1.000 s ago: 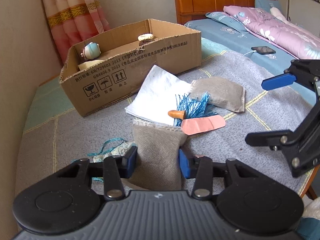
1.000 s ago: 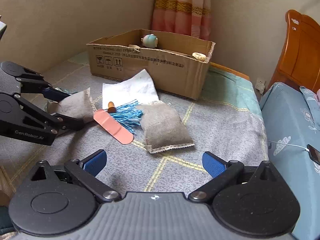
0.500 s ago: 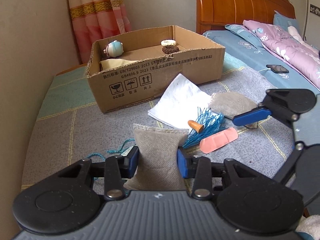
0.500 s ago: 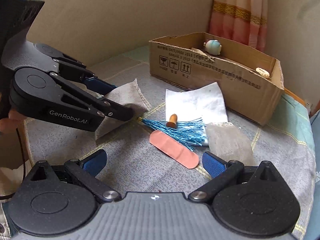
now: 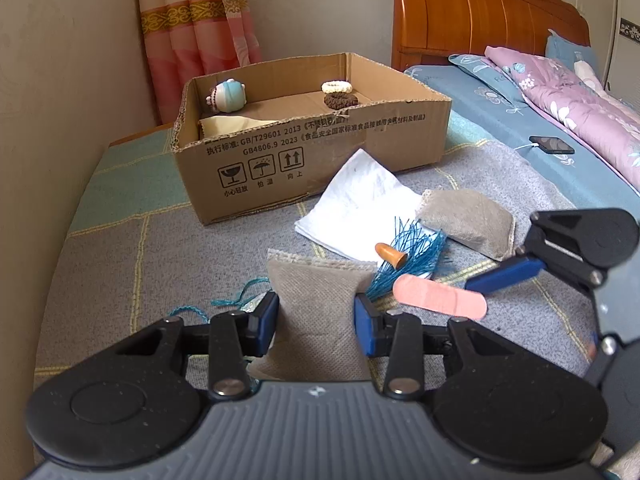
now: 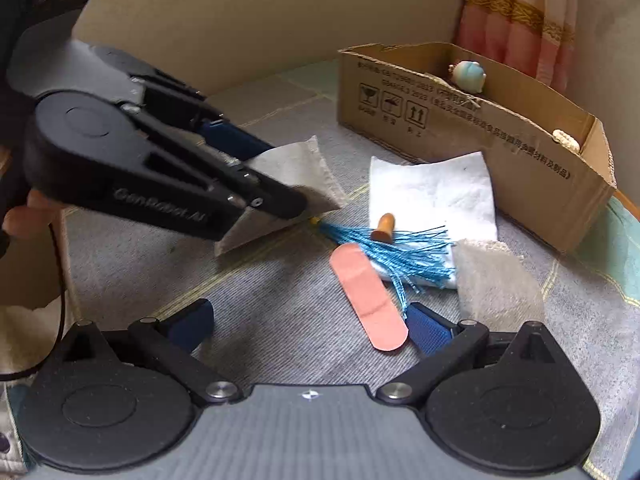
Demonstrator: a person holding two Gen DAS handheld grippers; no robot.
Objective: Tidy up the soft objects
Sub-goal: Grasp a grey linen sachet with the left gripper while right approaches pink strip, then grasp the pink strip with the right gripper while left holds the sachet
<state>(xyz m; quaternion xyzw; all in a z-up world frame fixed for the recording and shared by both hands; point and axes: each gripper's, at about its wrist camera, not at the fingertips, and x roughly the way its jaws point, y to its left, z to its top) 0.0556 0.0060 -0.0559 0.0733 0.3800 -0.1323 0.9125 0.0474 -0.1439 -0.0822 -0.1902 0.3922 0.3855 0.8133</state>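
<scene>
Grey blanket (image 5: 120, 264) with yellow lines covers the bed. Far on it: open cardboard box (image 5: 320, 152). Near the box a white folded cloth (image 5: 360, 200), blue tassel (image 5: 404, 264) and orange plug-like piece (image 5: 390, 254) partly on the cloth. Grey fabric pouch (image 5: 468, 222) right of the cloth. Pink plaster-shaped piece (image 5: 438, 296) nearer. Teal cord (image 5: 236, 300) at near left.

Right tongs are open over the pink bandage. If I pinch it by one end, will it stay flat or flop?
Probably flop: the bandage is a thin flat strip lying flush on the blanket, so little stiffness seems likely. It looks very light, so a nudge from the right tongs may slide it rather than lift it. Being so flat, its edge may be hard to catch.
</scene>
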